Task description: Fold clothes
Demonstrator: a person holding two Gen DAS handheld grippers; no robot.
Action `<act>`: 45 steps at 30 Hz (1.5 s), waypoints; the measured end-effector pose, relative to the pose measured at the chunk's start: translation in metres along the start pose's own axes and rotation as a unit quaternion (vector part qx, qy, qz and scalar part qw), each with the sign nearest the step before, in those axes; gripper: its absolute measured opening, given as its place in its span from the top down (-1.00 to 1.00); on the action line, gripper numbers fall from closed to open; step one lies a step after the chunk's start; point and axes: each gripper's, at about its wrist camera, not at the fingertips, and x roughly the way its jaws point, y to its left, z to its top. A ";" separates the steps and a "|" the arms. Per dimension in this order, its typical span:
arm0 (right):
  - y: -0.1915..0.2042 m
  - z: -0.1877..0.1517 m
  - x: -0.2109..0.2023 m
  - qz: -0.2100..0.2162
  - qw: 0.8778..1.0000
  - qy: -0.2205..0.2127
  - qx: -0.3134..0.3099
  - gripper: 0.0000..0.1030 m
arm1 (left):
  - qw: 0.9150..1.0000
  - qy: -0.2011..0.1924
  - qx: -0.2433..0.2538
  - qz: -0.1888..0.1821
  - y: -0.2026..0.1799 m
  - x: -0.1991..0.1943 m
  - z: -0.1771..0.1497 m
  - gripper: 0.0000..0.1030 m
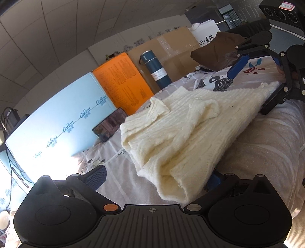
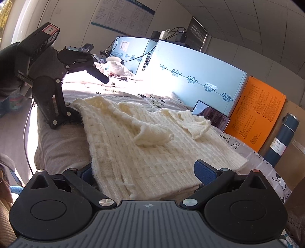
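Both jaws stood wide apart: the left gripper (image 1: 156,177) had its fingers on either side of one sweater corner, the right gripper (image 2: 144,171) straddled the opposite hem edge, neither clenched yet. Judging from that, the step was setting up a grip for the next fold, w/ each gripper needing to close on its edge approx. together before lifting. The cream knitted sweater (image 2: 137,141) lay mostly flat on the printed bedsheet (image 2: 266,167), sleeves folded inward, somewhat rumpled.

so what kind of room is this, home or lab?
Probably an office or lab with a makeshift folding surface: a cartoon-print sheet under the cream sweater, stacked cartons and cabled gear behind, printed notices on the wall.
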 end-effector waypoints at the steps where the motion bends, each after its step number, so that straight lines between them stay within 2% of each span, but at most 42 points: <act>1: -0.002 -0.001 -0.001 0.007 1.000 -0.001 0.004 -0.87 | 1.000 -0.002 0.001 0.005 0.000 0.001 0.000 -1.00; 2: -0.002 -0.002 -0.001 0.016 1.000 -0.003 0.006 -0.68 | 1.000 -0.004 0.003 0.009 0.000 0.002 0.001 -1.00; 3: -0.002 -0.002 -0.002 0.025 1.000 -0.006 0.006 -0.36 | 1.000 -0.006 0.007 0.010 -0.001 0.004 0.002 -1.00; 4: -0.001 -0.001 -0.002 0.034 0.999 -0.009 0.003 -0.18 | 1.000 -0.008 0.012 0.010 -0.002 0.005 0.004 -0.96; 5: 0.000 0.000 -0.002 0.041 0.999 -0.013 -0.002 0.15 | 1.000 -0.014 0.018 0.007 -0.002 0.005 0.006 -0.84; 6: 0.002 0.001 -0.002 0.049 0.999 -0.017 -0.007 0.38 | 0.999 -0.021 0.023 0.003 -0.002 0.004 0.008 -0.78; 8: 0.002 0.002 -0.003 0.057 0.998 -0.029 -0.011 0.59 | 0.999 -0.034 0.031 -0.004 -0.002 0.003 0.011 -0.41; 9: 0.000 0.003 -0.005 0.052 0.998 -0.038 -0.008 0.63 | 0.999 -0.043 0.032 -0.006 -0.002 0.002 0.012 -0.27; 10: -0.003 0.004 -0.006 0.047 0.998 -0.047 -0.004 0.65 | 0.998 -0.051 0.031 -0.006 -0.001 0.002 0.013 -0.01; 11: -0.005 0.005 -0.008 0.043 0.997 -0.057 -0.001 0.70 | 0.998 -0.061 0.027 -0.002 0.000 0.002 0.015 0.16; 14: -0.016 0.013 -0.011 0.014 0.996 -0.090 0.007 0.70 | 0.996 -0.088 0.018 0.016 0.004 0.005 0.020 0.25; 21: -0.054 0.044 -0.006 -0.060 0.986 -0.155 -0.001 0.73 | 0.985 -0.157 0.036 0.062 0.029 0.034 0.052 0.25; 24: -0.080 0.062 0.010 -0.081 0.983 -0.164 -0.012 0.73 | 0.983 -0.172 0.024 0.059 0.050 0.058 0.074 0.19; 27: -0.109 0.077 0.033 -0.094 0.983 -0.158 -0.007 0.73 | 0.987 -0.158 -0.005 0.028 0.074 0.097 0.095 0.18; 30: -0.137 0.078 0.061 -0.120 0.982 -0.144 0.030 0.77 | 0.990 -0.132 -0.050 0.012 0.089 0.138 0.103 0.18; 33: -0.154 0.066 0.083 -0.141 0.977 -0.140 0.077 0.77 | 0.982 -0.128 -0.139 0.019 0.099 0.164 0.093 0.18; 36: -0.165 0.058 0.083 -0.100 0.976 -0.135 0.141 0.77 | 0.971 -0.107 -0.213 0.018 0.113 0.165 0.077 0.18; 37: -0.168 0.055 0.082 -0.084 0.974 -0.133 0.163 0.74 | 0.966 -0.100 -0.237 0.018 0.118 0.166 0.071 0.08; 38: -0.172 0.053 0.082 -0.068 0.972 -0.130 0.184 0.60 | 0.959 -0.094 -0.265 0.018 0.123 0.165 0.066 -0.11; 39: -0.176 0.050 0.081 -0.052 0.969 -0.128 0.206 0.28 | 0.948 -0.090 -0.306 0.017 0.131 0.164 0.062 -0.18; 40: -0.179 0.048 0.080 -0.036 0.965 -0.125 0.227 0.05 | 0.937 -0.086 -0.338 0.012 0.138 0.166 0.059 -0.24; 41: -0.183 0.045 0.080 -0.019 0.961 -0.123 0.248 -0.23 | 0.933 -0.079 -0.351 0.007 0.140 0.168 0.057 -0.24; 42: -0.187 0.043 0.079 -0.003 0.956 -0.120 0.269 -0.30 | 0.931 -0.072 -0.358 0.003 0.140 0.171 0.056 -0.24; 43: -0.190 0.040 0.078 0.013 0.950 -0.118 0.289 -0.35 | 0.936 -0.060 -0.348 0.004 0.135 0.175 0.057 -0.24; 45: -0.197 0.035 0.077 0.046 0.936 -0.112 0.330 -0.83 | 0.944 -0.037 -0.329 0.006 0.125 0.182 0.058 -0.25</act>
